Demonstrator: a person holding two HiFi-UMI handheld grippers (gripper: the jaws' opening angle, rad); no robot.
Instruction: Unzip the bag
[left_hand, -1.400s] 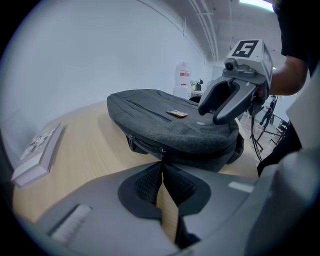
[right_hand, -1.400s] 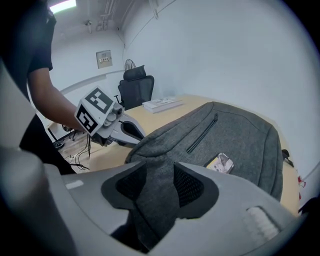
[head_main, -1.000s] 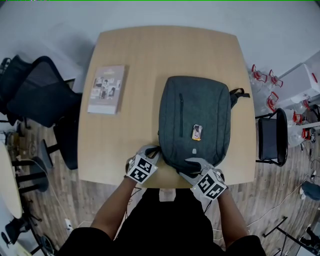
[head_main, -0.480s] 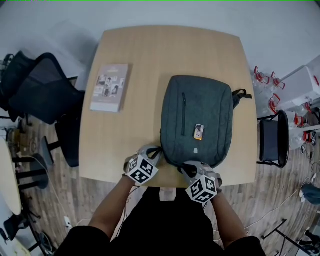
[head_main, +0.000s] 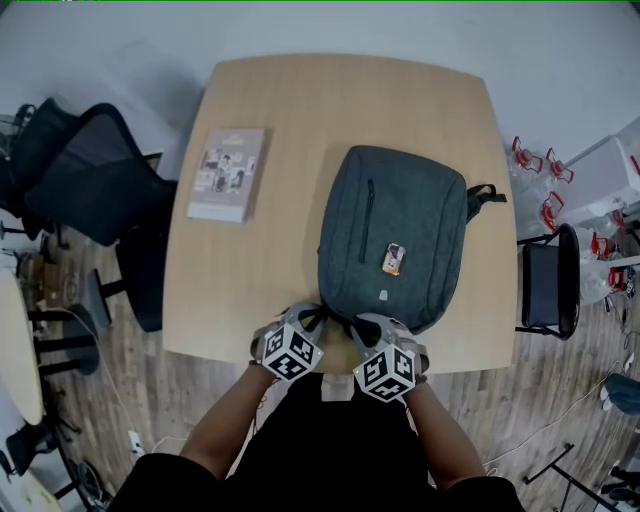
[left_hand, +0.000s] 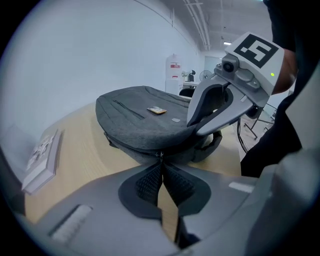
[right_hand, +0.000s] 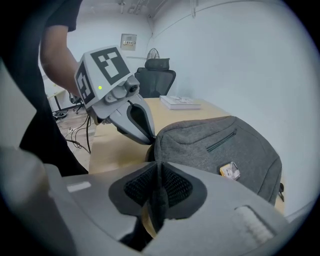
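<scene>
We work the grey bag (head_main: 395, 235), lying flat on the table (head_main: 270, 280), from its 6 o'clock edge. Our left gripper (left_hand: 160, 165) pinches the zipper pull (left_hand: 160, 155) tight, ready to draw it. Our right gripper (right_hand: 158, 172), jaws just closing, clamps a dark tab (right_hand: 159, 200), likely to brace the fabric.

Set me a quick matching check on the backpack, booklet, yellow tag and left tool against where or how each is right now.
Things:
1. backpack
2. booklet
3. yellow tag
4. left tool

Places or states:
A. lies flat on the table, left of the backpack and apart from it
B. shut, tips at the zipper slider on the backpack's near edge
C. grey, lying flat on the table's right half
D. sits on the backpack's upper face

Pairs: 1-C, 2-A, 3-D, 4-B
</scene>
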